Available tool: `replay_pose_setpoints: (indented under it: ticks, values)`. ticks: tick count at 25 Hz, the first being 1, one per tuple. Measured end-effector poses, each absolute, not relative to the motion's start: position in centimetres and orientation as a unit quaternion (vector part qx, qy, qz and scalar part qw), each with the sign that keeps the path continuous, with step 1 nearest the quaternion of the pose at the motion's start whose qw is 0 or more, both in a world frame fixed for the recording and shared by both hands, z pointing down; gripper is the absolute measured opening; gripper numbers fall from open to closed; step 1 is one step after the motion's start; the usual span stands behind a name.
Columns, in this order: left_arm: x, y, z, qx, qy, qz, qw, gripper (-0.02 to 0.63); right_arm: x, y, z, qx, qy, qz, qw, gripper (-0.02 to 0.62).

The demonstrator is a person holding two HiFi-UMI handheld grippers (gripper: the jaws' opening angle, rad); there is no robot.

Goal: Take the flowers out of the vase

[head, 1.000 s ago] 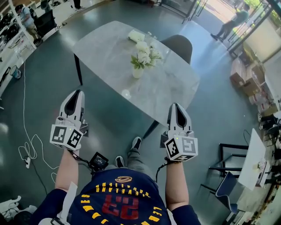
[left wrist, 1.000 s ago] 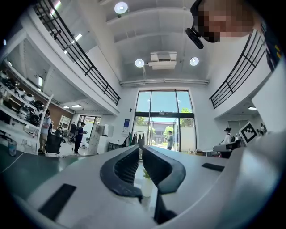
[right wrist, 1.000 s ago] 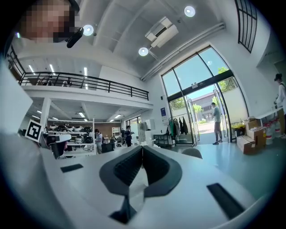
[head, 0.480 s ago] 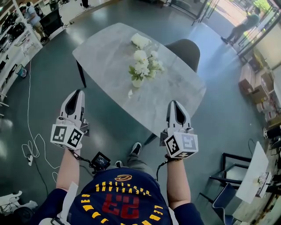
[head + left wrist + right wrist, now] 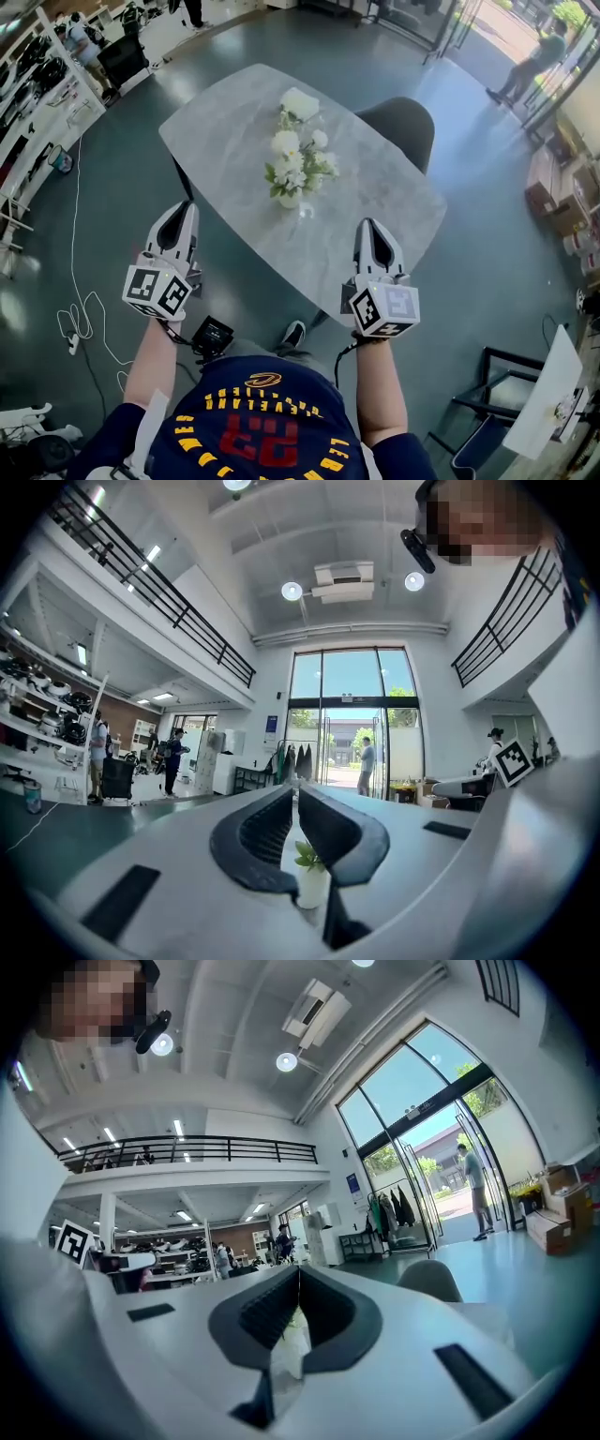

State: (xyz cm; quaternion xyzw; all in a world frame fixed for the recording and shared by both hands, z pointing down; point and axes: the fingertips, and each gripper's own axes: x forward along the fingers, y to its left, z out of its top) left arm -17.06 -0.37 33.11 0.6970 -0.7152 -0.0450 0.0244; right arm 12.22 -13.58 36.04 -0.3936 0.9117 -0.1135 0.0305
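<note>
The grey marble desk (image 5: 375, 211) is left bare from 3 through 6 to 9 o'clock of the white vase (image 5: 289, 199). At 12 o'clock a white bundle (image 5: 298, 101) is laid; at 2 o'clock the edge is blocked by a dark rounded chair (image 5: 405, 122).

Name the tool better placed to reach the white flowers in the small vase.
Right, probably. The right tool hangs over the grey marble table's near edge, closer to the white flowers in the small white vase; the left tool is over the floor beside it. Both are shut.
</note>
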Motion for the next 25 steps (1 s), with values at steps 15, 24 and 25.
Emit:
replay_pose_setpoints:
  ticks: [15, 24, 25]
  values:
    - [-16.6, -4.9, 37.5, 0.715, -0.696, -0.006, 0.059, 0.003, 10.2, -16.1, 41.3, -0.395, 0.908, -0.141, 0.002, 0.008]
    - [-16.6, -10.6, 39.8, 0.757, -0.65, 0.04, 0.054, 0.009, 8.7, -19.0, 43.4, -0.422, 0.894, -0.149, -0.023, 0.008]
    - [-16.7, -11.1, 40.1, 0.761, -0.645, 0.042, 0.057, 0.009, 8.6, -19.3, 43.6, -0.425, 0.892, -0.15, -0.023, 0.008]
